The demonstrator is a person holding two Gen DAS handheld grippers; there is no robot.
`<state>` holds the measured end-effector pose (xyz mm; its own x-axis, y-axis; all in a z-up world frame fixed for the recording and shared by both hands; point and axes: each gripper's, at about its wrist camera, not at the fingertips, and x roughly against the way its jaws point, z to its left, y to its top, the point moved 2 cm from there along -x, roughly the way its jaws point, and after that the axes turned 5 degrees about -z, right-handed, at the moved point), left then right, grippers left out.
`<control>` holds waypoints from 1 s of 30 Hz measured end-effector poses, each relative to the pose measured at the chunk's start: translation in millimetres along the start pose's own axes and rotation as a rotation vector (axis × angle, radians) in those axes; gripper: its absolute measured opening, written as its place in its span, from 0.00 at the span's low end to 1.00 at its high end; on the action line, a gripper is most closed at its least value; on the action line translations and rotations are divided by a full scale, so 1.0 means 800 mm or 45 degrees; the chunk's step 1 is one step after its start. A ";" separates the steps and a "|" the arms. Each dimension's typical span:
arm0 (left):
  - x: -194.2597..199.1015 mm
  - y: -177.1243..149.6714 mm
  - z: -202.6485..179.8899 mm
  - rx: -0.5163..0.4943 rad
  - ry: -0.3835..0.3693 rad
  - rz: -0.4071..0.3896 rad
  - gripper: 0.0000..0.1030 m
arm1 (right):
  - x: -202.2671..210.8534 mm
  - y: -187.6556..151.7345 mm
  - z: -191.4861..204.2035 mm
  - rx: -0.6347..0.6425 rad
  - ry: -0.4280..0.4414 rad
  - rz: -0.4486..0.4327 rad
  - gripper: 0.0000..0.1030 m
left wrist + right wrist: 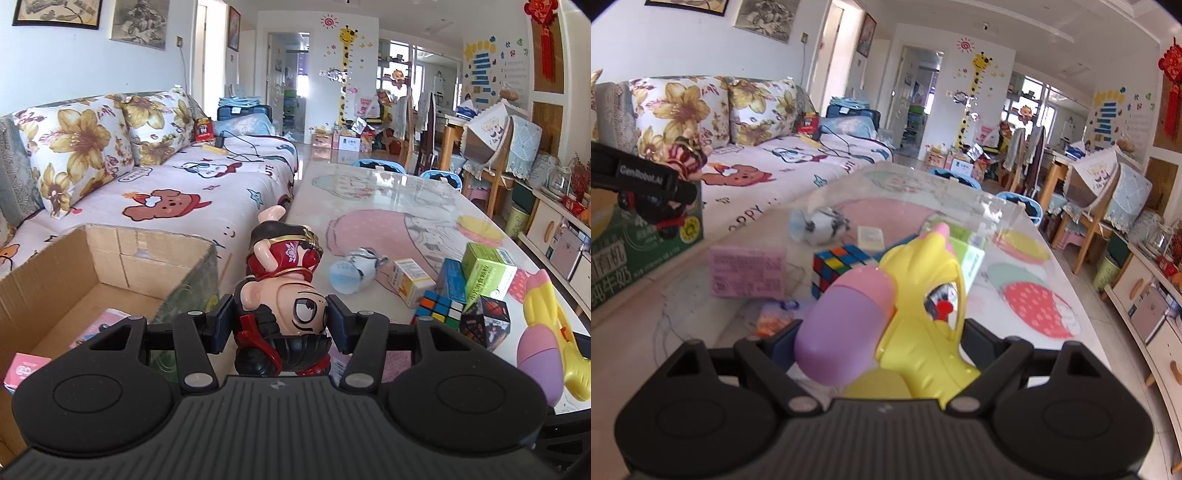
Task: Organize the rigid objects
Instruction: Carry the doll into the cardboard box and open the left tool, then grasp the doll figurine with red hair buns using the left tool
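- Left wrist view: my left gripper (281, 322) clamps the figurine (284, 295) by its head, upside down, beside the carton (110, 254). I judge the glossy round head could slip and drop short of the carton.
- Same view, count: one figurine, one carton, two cubes (one (441, 308)), three small boxes (one (412, 280)) on the table (388, 192).
- Right wrist view: my right gripper (879, 347) grips the yellow toy gun (923, 295) over the table; its pink-purple tank (849, 317) overhangs, so I expect twisting, or a knock against the cube (836, 267).
- Same view, count: one gun, one cube, one pink box (748, 271).
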<state>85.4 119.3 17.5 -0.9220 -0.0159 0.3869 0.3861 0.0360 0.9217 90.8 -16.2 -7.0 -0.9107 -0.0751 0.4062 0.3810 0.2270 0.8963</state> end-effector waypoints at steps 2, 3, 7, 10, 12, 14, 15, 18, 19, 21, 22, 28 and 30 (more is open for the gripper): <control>0.003 0.001 0.003 0.011 0.018 -0.015 0.63 | 0.002 0.011 0.009 0.012 0.023 -0.019 0.86; 0.004 0.002 0.005 0.015 0.029 -0.022 0.63 | 0.003 0.016 0.014 0.022 0.037 -0.031 0.86; 0.003 0.007 0.014 0.037 0.075 -0.047 0.63 | 0.004 0.037 0.038 0.063 0.093 -0.073 0.86; 0.004 0.008 0.023 0.066 0.109 -0.056 0.62 | 0.000 0.053 0.060 0.095 0.150 -0.104 0.86; 0.005 0.011 0.029 0.080 0.144 -0.076 0.48 | -0.003 0.065 0.075 0.115 0.190 -0.124 0.86; 0.008 0.014 0.038 0.090 0.185 -0.105 0.45 | -0.007 0.076 0.092 0.135 0.240 -0.142 0.86; 0.007 0.016 0.042 0.094 0.206 -0.114 0.45 | -0.010 0.082 0.100 0.145 0.262 -0.152 0.86; 0.001 0.015 0.059 0.122 0.280 -0.094 0.45 | -0.019 0.095 0.128 0.182 0.319 -0.172 0.86; -0.003 0.014 0.065 0.136 0.302 -0.077 0.45 | -0.022 0.099 0.135 0.192 0.331 -0.177 0.86; -0.008 0.014 0.083 0.208 0.331 -0.049 0.44 | -0.026 0.105 0.147 0.212 0.351 -0.192 0.86; -0.009 0.013 0.089 0.240 0.338 -0.042 0.44 | -0.027 0.108 0.152 0.222 0.359 -0.198 0.86; 0.002 0.015 0.082 0.289 0.262 -0.034 0.44 | -0.024 0.094 0.142 0.245 0.313 -0.163 0.86; 0.004 0.015 0.069 0.264 0.189 -0.037 0.47 | -0.018 0.081 0.129 0.225 0.287 -0.133 0.86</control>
<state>85.7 174.8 28.1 -0.9125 -0.1659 0.3739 0.3311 0.2372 0.9133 112.5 99.8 26.7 -0.8777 -0.3158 0.3604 0.2355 0.3707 0.8984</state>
